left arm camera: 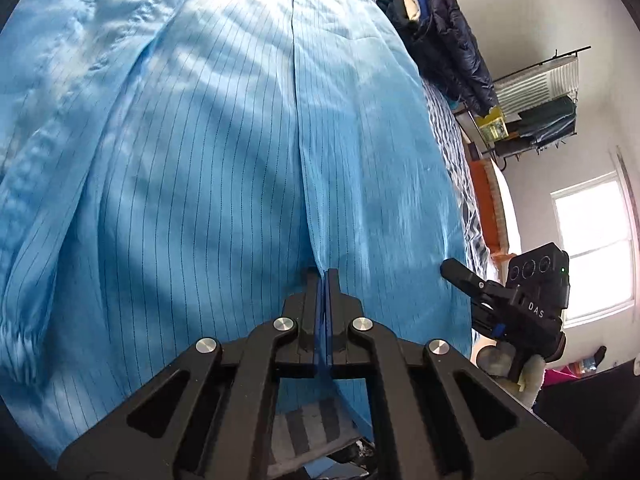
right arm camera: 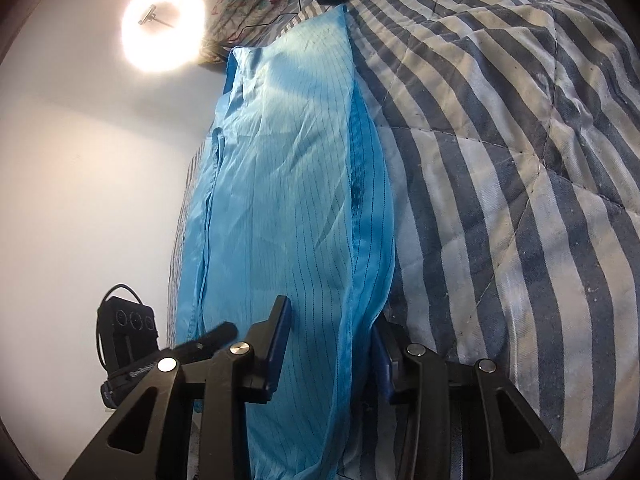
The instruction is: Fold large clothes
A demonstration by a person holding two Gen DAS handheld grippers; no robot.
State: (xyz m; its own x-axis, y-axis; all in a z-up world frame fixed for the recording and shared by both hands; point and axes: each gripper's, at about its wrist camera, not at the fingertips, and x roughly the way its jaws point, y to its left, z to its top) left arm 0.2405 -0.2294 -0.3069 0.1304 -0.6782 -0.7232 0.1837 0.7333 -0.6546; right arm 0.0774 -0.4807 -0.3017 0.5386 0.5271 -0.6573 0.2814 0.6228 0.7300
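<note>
Quilt [right arm camera: 500, 184]: blue-and-white striped, covers bed.
Garment [left arm camera: 208, 152]: light blue, pinstriped, spread flat across quilt.
Left gripper [left arm camera: 323, 280]: clamped tight on a raised fold of garment.
Right gripper [right arm camera: 332, 340]: jaws partly apart, garment edge between; actual pinch cannot be told.

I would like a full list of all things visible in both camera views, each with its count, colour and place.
garment: one, light blue with thin dark stripes, spread on the bed
quilt: one, blue and white stripes, under the garment
puffer jacket: one, dark navy, far end of the bed
rack: one, black, against the wall
window: one, bright, on the wall
ring light: one, white, glowing at the wall
left gripper: black, shut on the garment
right gripper: black, garment edge between its fingers, grip unclear
</note>
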